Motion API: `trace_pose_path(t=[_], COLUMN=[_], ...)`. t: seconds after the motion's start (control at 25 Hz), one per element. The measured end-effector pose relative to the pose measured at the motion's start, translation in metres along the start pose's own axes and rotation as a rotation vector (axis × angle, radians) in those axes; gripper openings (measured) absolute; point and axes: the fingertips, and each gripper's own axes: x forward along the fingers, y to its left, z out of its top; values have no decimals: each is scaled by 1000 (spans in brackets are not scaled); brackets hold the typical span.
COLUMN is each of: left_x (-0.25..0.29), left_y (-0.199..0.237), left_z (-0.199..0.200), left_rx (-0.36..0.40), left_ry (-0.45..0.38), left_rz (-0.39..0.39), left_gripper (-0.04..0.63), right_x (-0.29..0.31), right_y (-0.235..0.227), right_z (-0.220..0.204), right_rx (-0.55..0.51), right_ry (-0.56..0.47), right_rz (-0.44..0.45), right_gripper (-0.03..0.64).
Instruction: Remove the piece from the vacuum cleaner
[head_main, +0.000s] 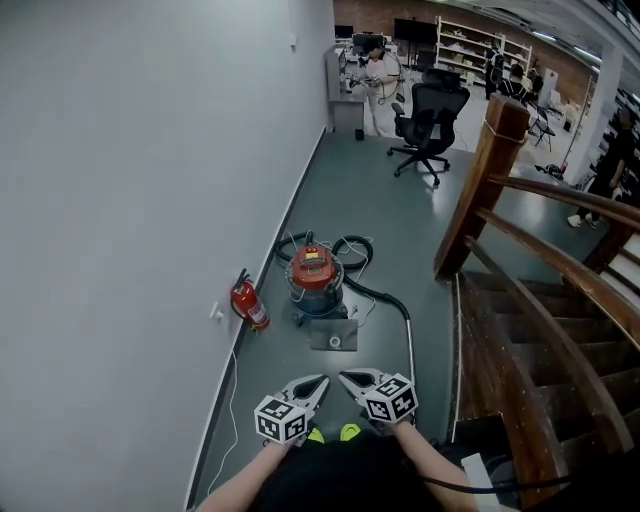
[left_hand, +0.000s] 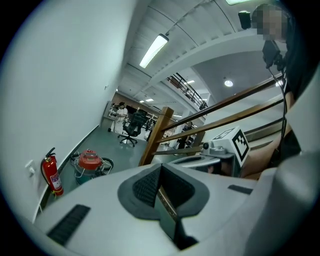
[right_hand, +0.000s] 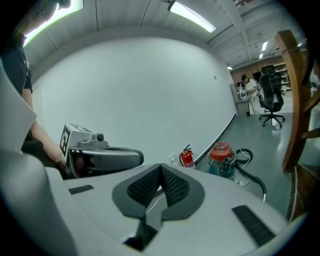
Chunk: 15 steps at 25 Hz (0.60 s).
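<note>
The vacuum cleaner (head_main: 314, 278) has a red lid on a teal drum and stands on the grey floor by the white wall, a few steps ahead of me. Its black hose (head_main: 372, 290) loops round it and leads to a metal wand (head_main: 410, 345). A grey flat piece (head_main: 334, 336) lies in front of the drum. My left gripper (head_main: 320, 381) and right gripper (head_main: 345, 378) are held side by side near my body, both shut and empty, well short of the vacuum. The drum also shows small in the left gripper view (left_hand: 89, 161) and the right gripper view (right_hand: 221, 156).
A red fire extinguisher (head_main: 249, 303) leans at the wall left of the vacuum. A wooden staircase with a rail (head_main: 520, 230) rises on the right. A black office chair (head_main: 428, 120), desks and people are far back.
</note>
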Motion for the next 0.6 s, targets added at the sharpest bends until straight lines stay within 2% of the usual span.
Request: trace_pose_path(t=[0.6], left_x=[10], left_y=[-10], left_z=[-4], left_rx=[17], left_ry=[28], left_rz=[-14], left_gripper=[11], right_x=[-8], right_y=[-2], right_z=[2], right_rx=[-31], right_ry=[12], right_rz=[2], right_gripper=[15])
